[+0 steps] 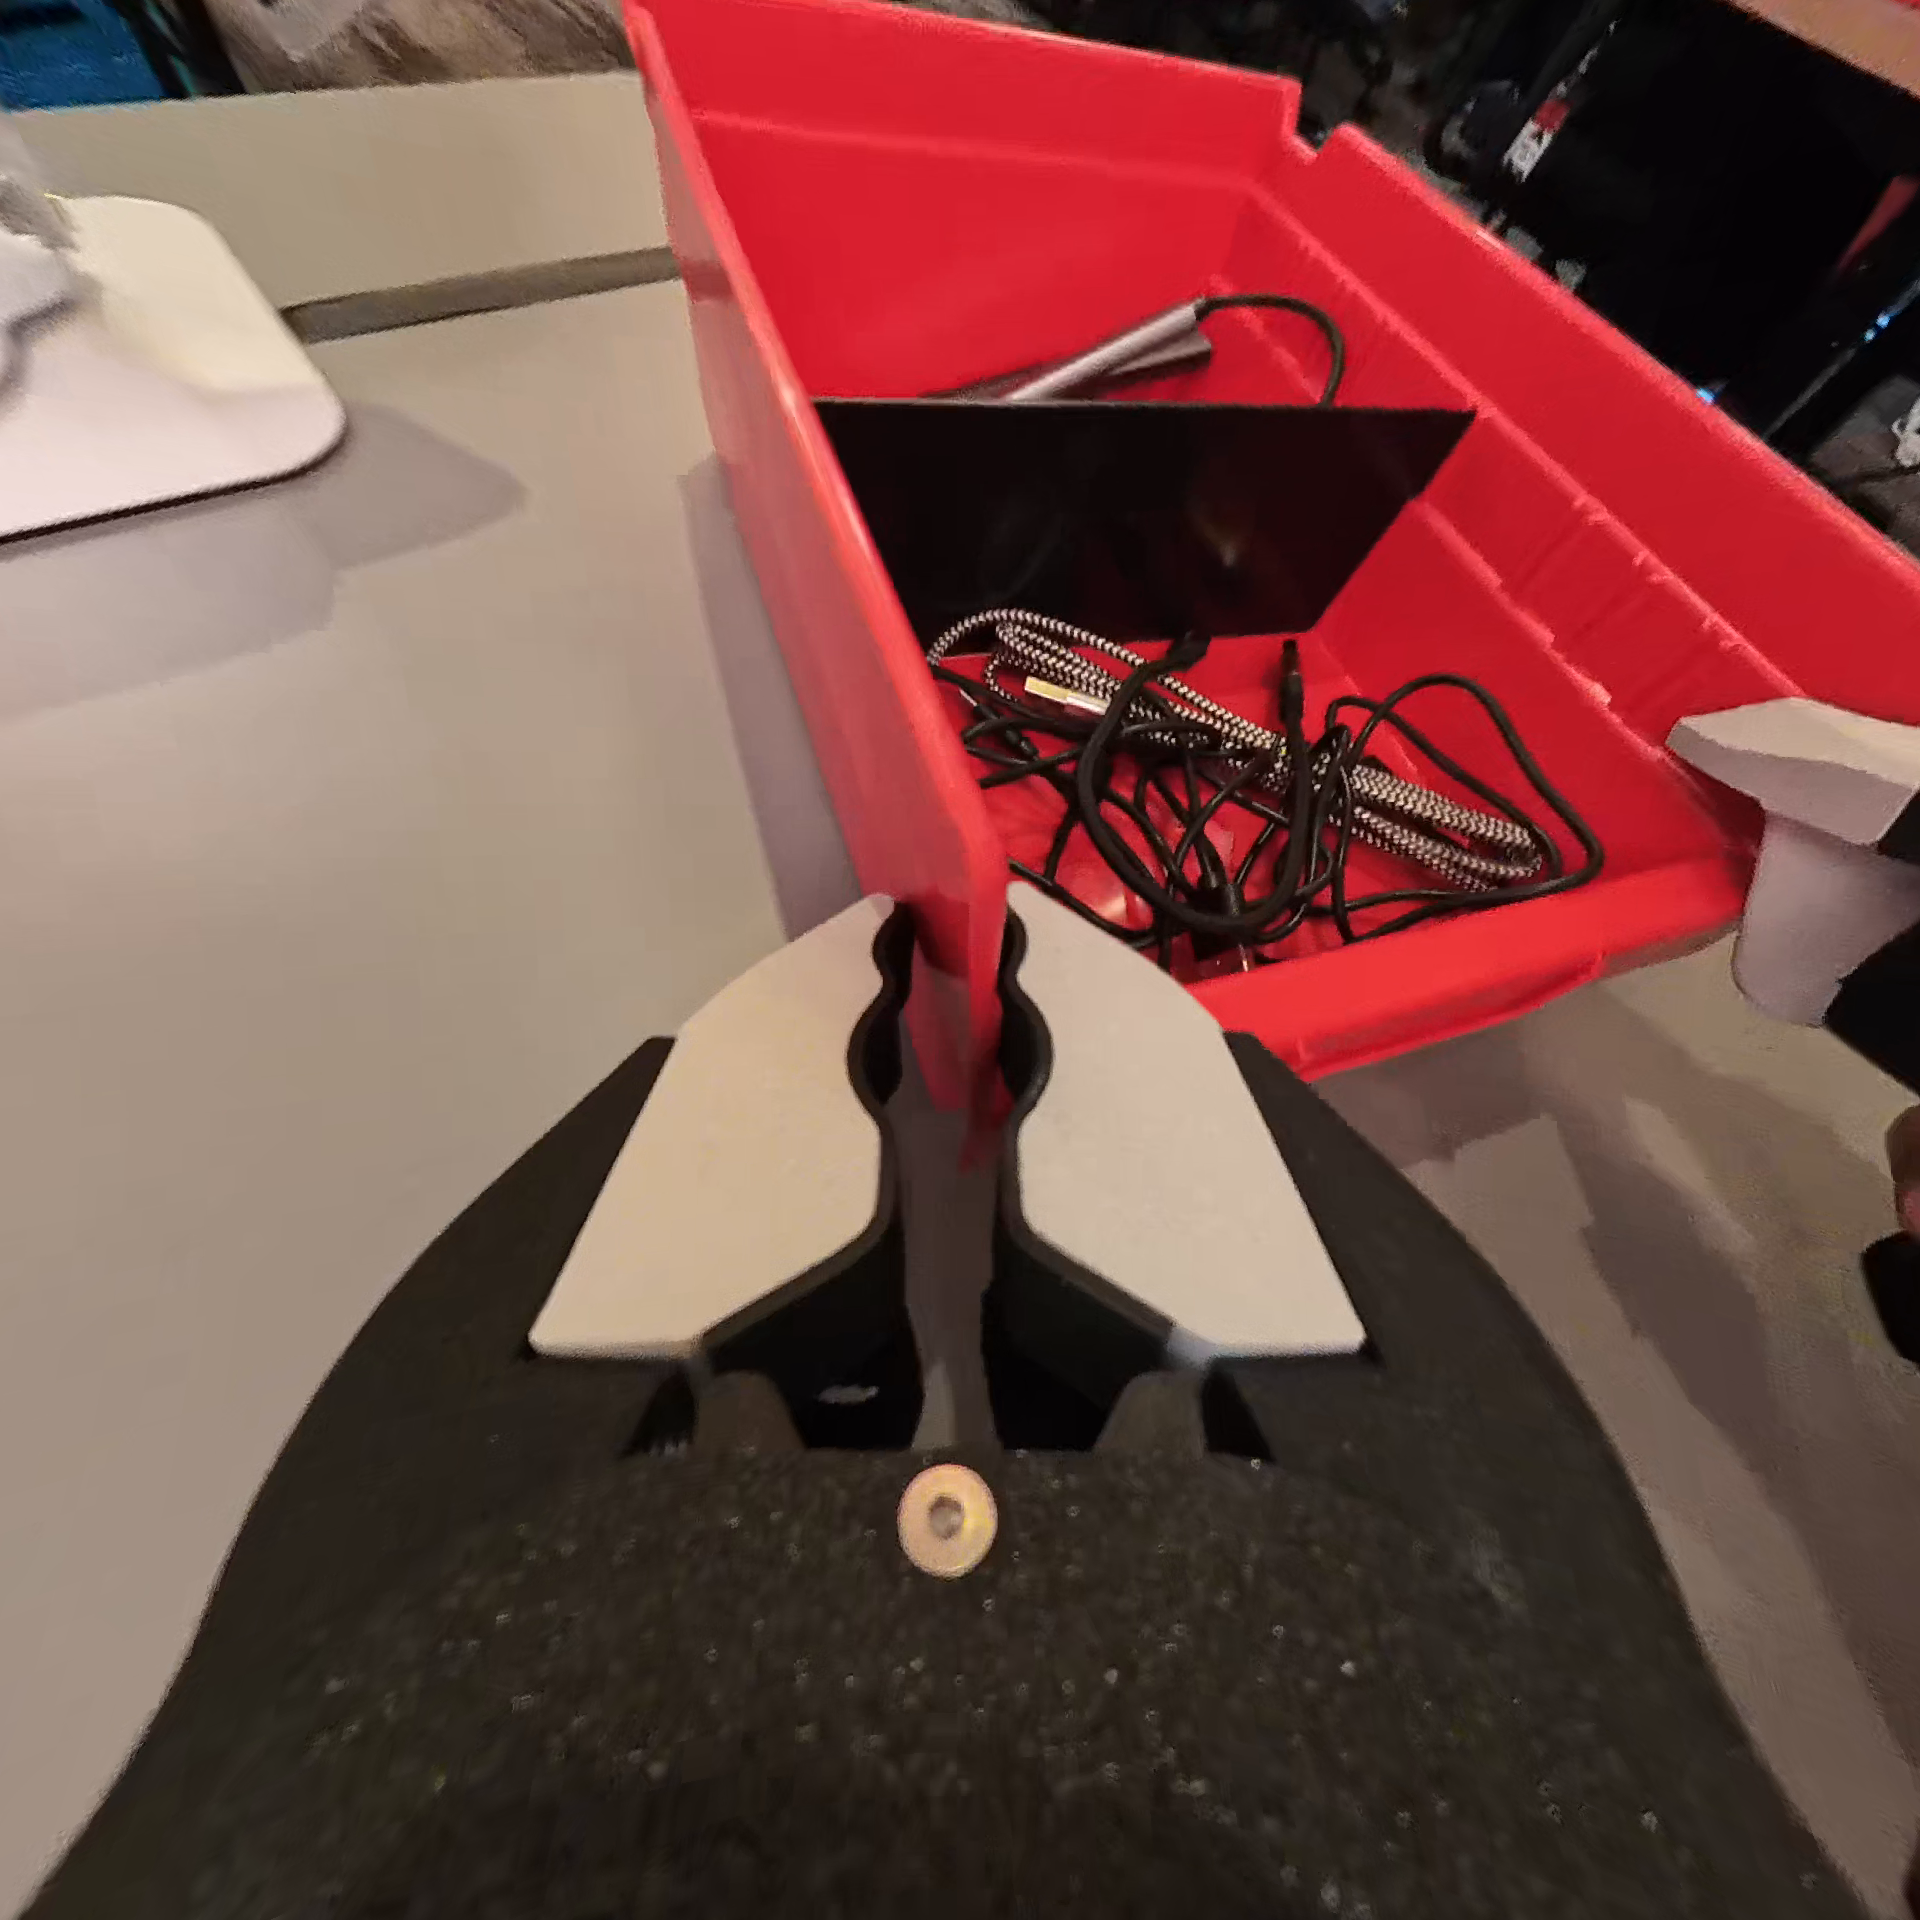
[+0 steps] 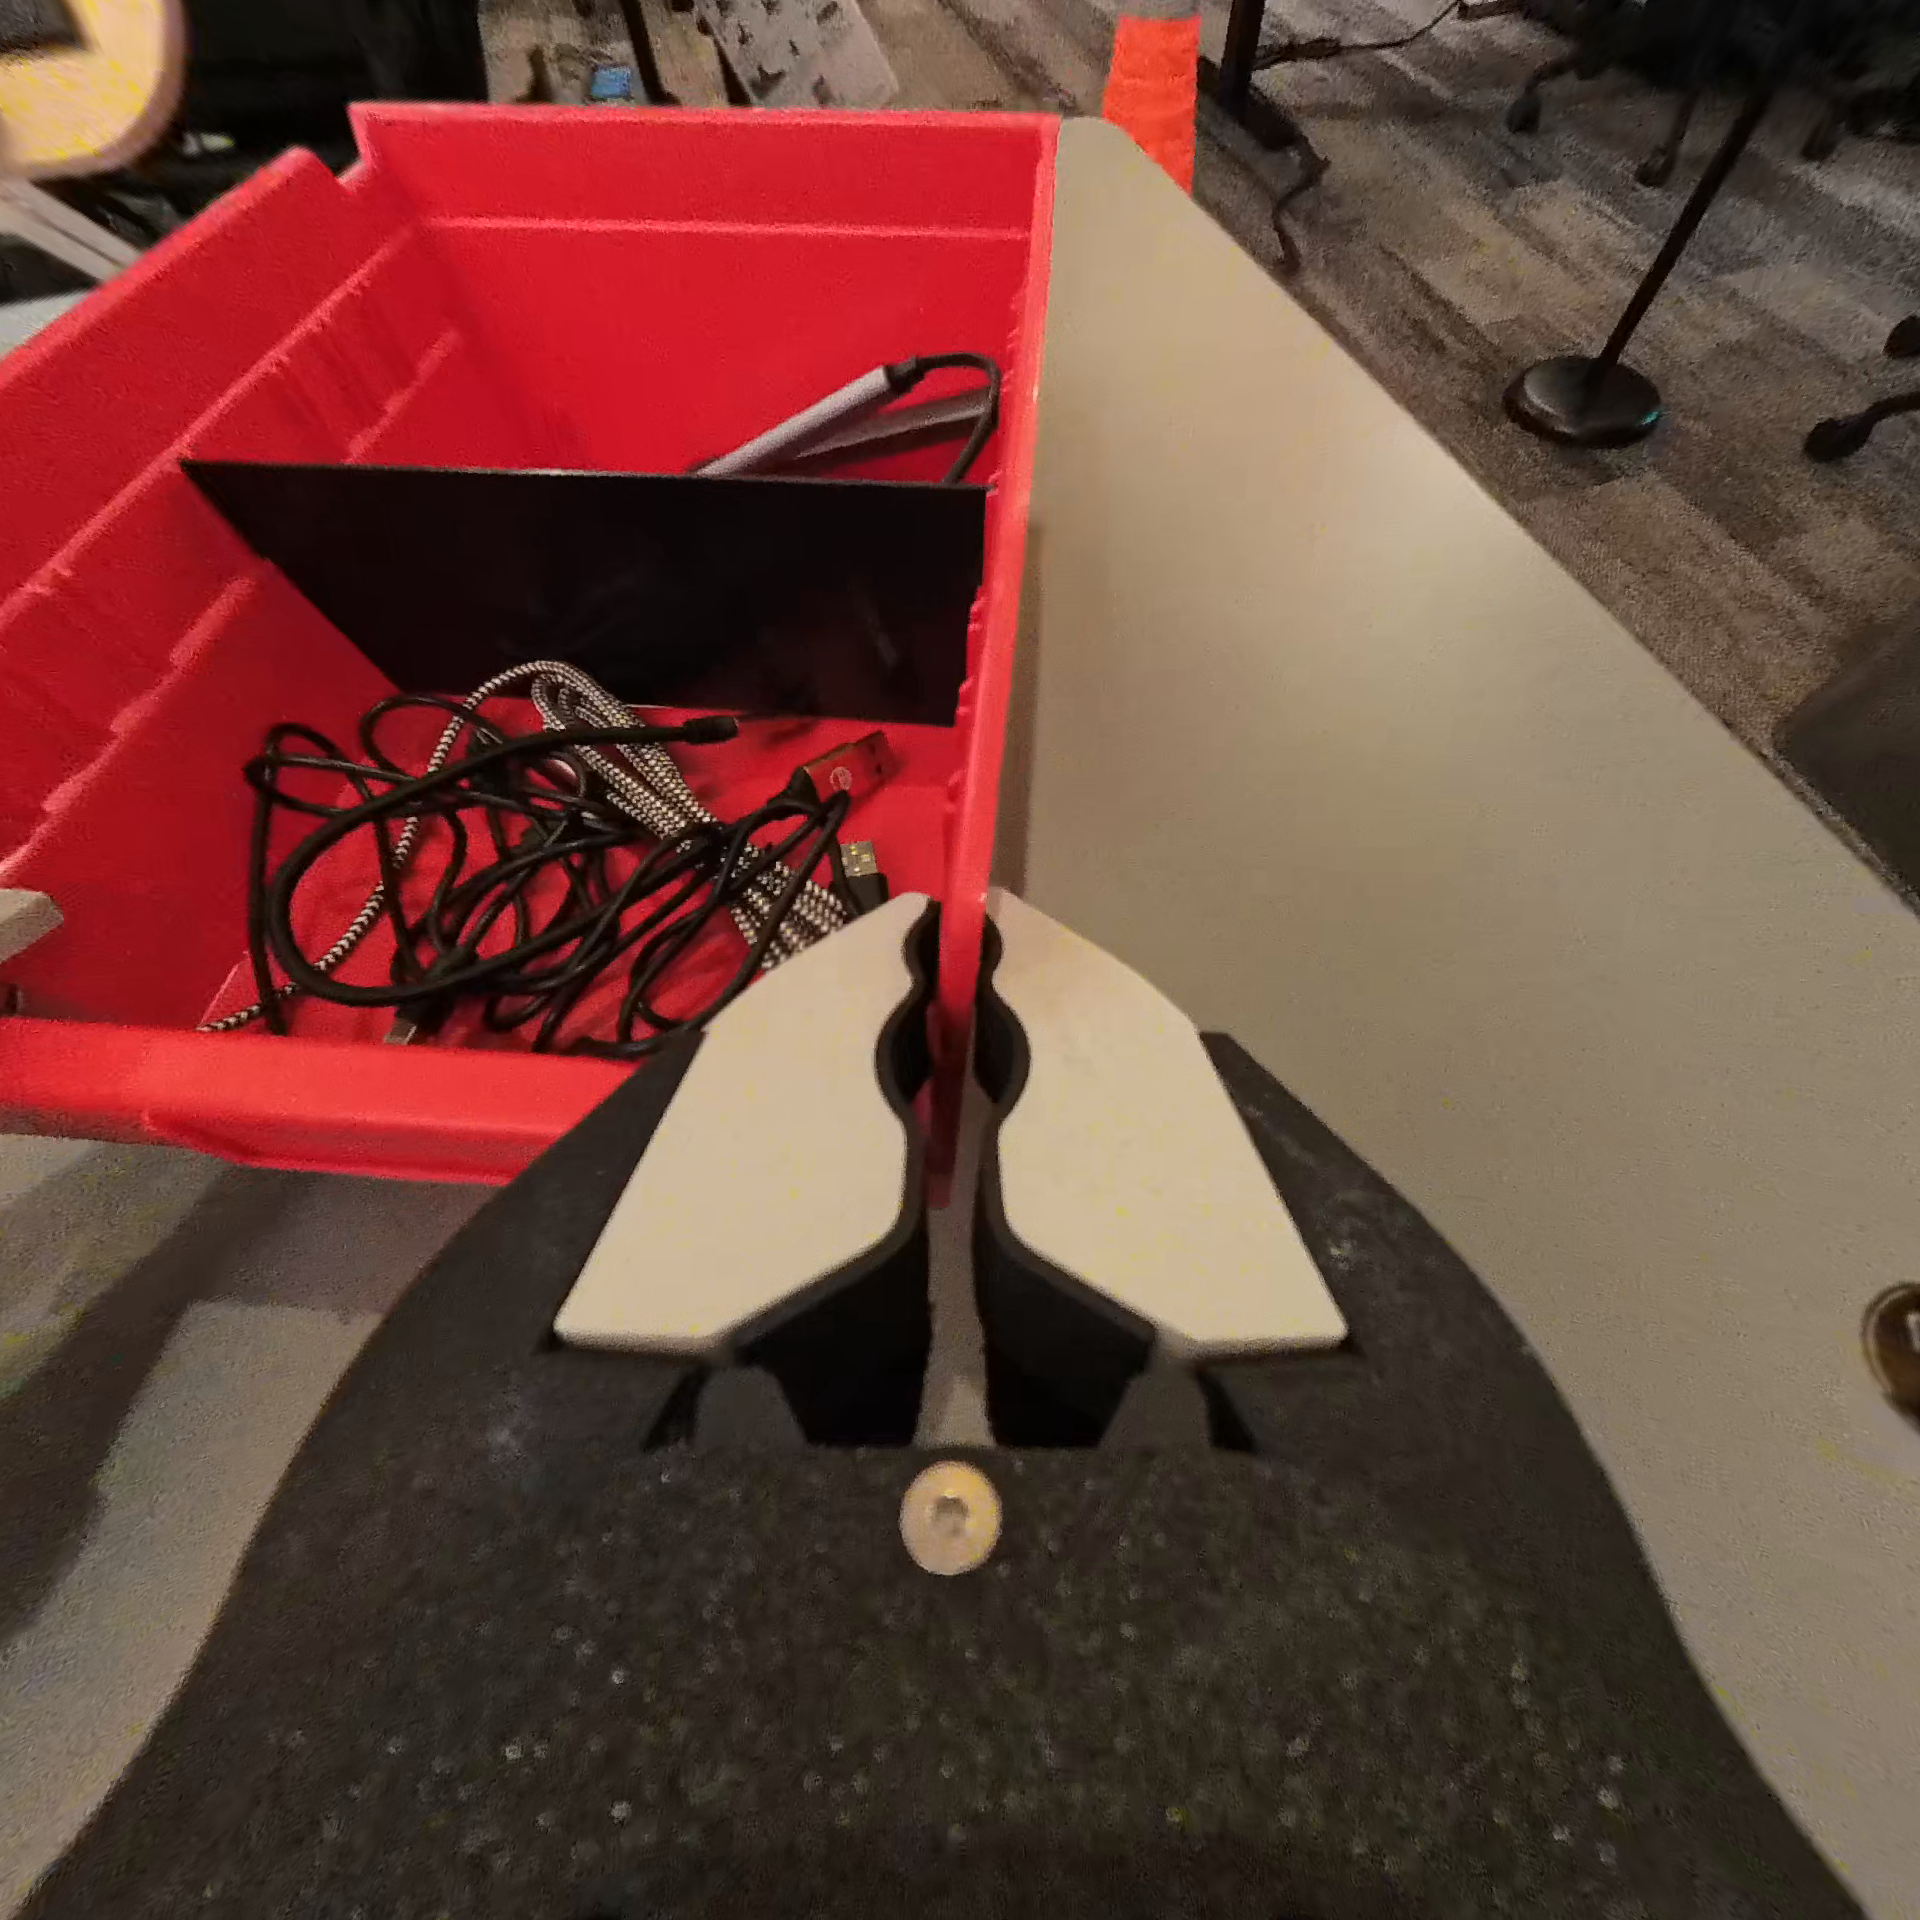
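Fingers (image 1: 821,1049) (image 2: 1081,1039) pinch red bin (image 1: 935,249) walls; cables (image 1: 1247,810) tangled, ends obscured.

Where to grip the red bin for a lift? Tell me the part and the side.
Grip the red bin by its thin upright side walls near the front corners, coming from the low front end. The left gripper and right gripper each already pinch one wall there, and gripping opposite sides should probably keep the tangled cables level.
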Demonstrator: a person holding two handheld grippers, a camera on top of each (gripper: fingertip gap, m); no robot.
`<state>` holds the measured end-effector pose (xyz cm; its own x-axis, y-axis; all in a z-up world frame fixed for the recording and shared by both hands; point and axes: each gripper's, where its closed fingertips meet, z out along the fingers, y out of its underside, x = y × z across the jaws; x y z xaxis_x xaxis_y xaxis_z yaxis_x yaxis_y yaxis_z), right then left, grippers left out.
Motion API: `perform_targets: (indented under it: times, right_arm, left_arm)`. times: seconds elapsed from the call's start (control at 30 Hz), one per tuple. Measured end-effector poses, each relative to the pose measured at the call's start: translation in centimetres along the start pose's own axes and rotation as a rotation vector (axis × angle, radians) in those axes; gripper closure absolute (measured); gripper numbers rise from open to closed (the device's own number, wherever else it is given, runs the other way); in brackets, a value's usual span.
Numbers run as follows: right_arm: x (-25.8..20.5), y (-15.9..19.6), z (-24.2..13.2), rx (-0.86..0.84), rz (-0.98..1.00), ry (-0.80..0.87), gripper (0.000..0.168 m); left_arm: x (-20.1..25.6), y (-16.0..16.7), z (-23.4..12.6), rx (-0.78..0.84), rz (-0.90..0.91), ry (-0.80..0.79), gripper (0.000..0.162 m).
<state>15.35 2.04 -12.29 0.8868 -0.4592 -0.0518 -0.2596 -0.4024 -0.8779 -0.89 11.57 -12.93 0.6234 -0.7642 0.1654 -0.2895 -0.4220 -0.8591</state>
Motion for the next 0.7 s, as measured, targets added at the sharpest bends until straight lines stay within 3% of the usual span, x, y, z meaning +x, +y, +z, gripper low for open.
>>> perform_targets:
  times: [0.2, 0.37, 0.5, 0.57, 0.63, 0.7]
  right_arm:
    - [-10.4, 1.4, -4.4, 0.048, -0.041, -0.147, 0.165]
    - [-18.6, 3.6, -3.7, 0.004, -0.118, -0.282, 0.166]
    - [-20.2, 3.4, -1.9, 0.013, -0.142, -0.313, 0.166]
    - [-20.3, 3.3, -1.3, -0.006, -0.138, -0.364, 0.165]
    - [-20.3, 3.3, -2.0, -0.024, -0.217, -0.420, 0.163]
    - [-19.2, 2.0, -3.6, 0.039, -0.306, -0.413, 0.150]
  left_arm:
    - [-6.5, 4.1, -10.1, 0.009, -0.055, -0.139, 0.150]
    - [-12.1, 7.2, -15.5, 0.015, -0.066, -0.297, 0.149]
    - [-13.1, 8.3, -15.3, -0.005, -0.009, -0.320, 0.147]
    - [-12.2, 8.1, -15.8, -0.021, -0.019, -0.247, 0.135]
    - [-11.0, 7.0, -18.1, 0.051, -0.087, -0.171, 0.127]
    - [-11.2, 5.5, -22.1, 0.159, -0.130, -0.132, 0.131]
